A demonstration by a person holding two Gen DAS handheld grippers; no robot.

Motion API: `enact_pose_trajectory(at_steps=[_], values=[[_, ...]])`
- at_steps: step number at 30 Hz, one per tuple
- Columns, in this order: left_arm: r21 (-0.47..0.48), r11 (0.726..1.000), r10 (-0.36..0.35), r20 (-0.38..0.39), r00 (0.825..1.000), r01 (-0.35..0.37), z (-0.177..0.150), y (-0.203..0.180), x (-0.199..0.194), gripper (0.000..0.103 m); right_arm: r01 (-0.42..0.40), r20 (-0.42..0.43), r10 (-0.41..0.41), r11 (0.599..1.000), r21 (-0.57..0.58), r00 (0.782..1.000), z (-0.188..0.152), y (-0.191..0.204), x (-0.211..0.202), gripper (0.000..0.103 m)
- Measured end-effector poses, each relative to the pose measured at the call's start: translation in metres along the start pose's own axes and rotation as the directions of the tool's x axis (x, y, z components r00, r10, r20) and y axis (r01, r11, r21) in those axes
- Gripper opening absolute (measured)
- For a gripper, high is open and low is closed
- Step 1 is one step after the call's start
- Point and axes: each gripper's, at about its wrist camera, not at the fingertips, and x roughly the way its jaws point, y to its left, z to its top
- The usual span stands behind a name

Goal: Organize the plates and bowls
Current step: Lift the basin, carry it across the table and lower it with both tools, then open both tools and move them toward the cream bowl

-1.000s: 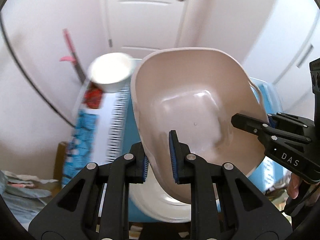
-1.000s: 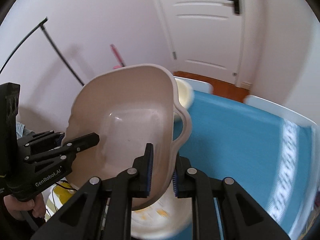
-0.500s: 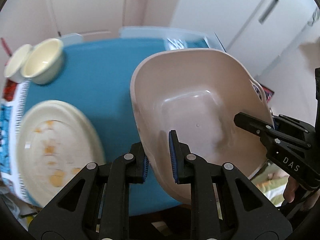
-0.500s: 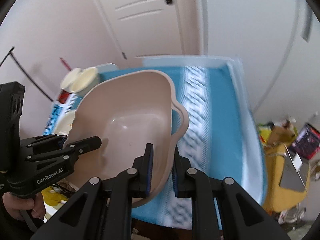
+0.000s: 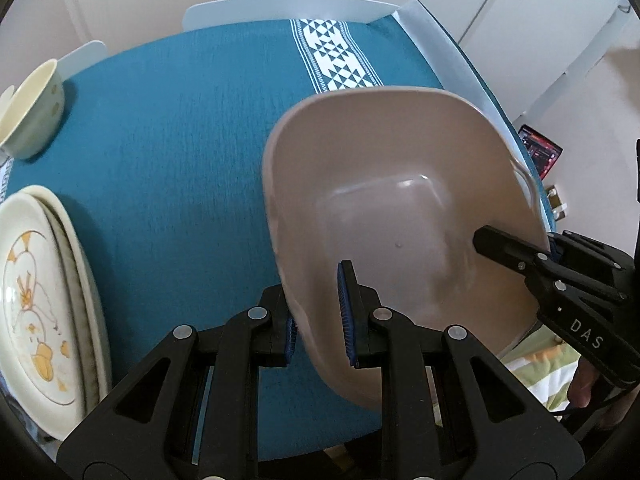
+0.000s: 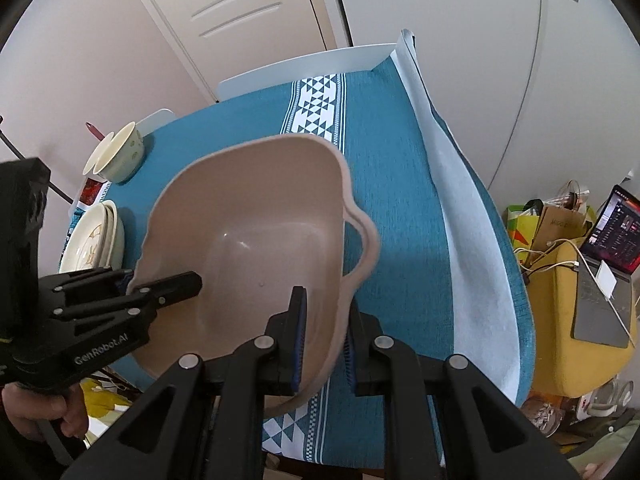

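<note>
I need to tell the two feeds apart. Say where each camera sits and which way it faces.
Left wrist: on the left tool, facing down at the table; right tool at right.
Right wrist: on the right tool, facing down; left tool and a hand at left.
Shared: the basin both clamp, plates, bowls.

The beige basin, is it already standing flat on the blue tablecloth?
No. The beige basin is tilted above the blue tablecloth, with the left gripper and the right gripper each clamped on its rim.
</note>
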Motion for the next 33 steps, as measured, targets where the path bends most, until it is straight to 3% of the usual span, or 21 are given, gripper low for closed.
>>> enact_pose_trajectory(at_steps=[4, 7, 9, 11, 18, 23, 27, 28, 29, 30, 33], values=[[0.013, 0.999, 0.036, 0.001, 0.999, -0.036, 0.001, -0.005, 0.006, 0.016, -0.011, -0.008, 0.011, 1.0, 0.02, 1.0, -0.001, -0.002, 0.002, 0.015], [0.034, 0.997, 0.073, -0.017, 0.997, -0.072, 0.0, -0.008, 0.009, 0.029, -0.015, -0.016, 0.016, 0.999, 0.043, 1.0, -0.002, -0.005, 0.006, 0.023], [0.035, 0.996, 0.082, -0.003, 0.997, -0.081, 0.0, -0.008, 0.007, 0.066, -0.014, -0.002, 0.014, 0.998, 0.056, 1.0, -0.003, -0.007, 0.004, 0.056], [0.03, 0.996, 0.083, 0.031, 0.996, -0.084, -0.001, -0.007, -0.001, 0.078, -0.026, 0.013, 0.025, 0.997, 0.07, 1.0, -0.003, -0.009, 0.002, 0.061], [0.033, 0.997, 0.075, 0.057, 0.996, -0.077, -0.001, -0.004, -0.023, 0.078, 0.004, 0.031, -0.005, 0.998, 0.06, 1.0, -0.002, -0.006, -0.012, 0.061], [-0.002, 0.997, 0.074, 0.123, 0.99, -0.074, -0.002, 0.008, -0.075, 0.078, -0.001, 0.069, 0.002, 1.0, -0.011, 0.998, 0.014, 0.017, -0.044, 0.061], [-0.049, 0.992, 0.128, 0.217, 0.968, -0.12, 0.008, 0.028, -0.136, 0.079, -0.058, 0.122, 0.069, 0.994, -0.092, 0.99, 0.041, 0.05, -0.072, 0.065], [-0.063, 0.989, 0.148, 0.241, 0.959, -0.137, 0.011, 0.034, -0.149, 0.081, -0.072, 0.133, 0.087, 0.991, -0.113, 0.987, 0.047, 0.058, -0.077, 0.072], [-0.084, 0.984, 0.177, 0.268, 0.947, -0.16, 0.017, 0.041, -0.165, 0.091, -0.088, 0.148, 0.109, 0.986, -0.141, 0.983, 0.057, 0.07, -0.082, 0.09], [-0.107, 0.977, 0.207, 0.294, 0.933, -0.183, 0.023, 0.048, -0.179, 0.102, -0.11, 0.166, 0.138, 0.98, -0.167, 0.976, 0.067, 0.081, -0.087, 0.1], [-0.174, 0.966, 0.246, 0.371, 0.895, -0.193, 0.037, 0.078, -0.216, 0.103, -0.17, 0.231, 0.226, 0.956, -0.238, 0.946, 0.095, 0.113, -0.101, 0.102]])
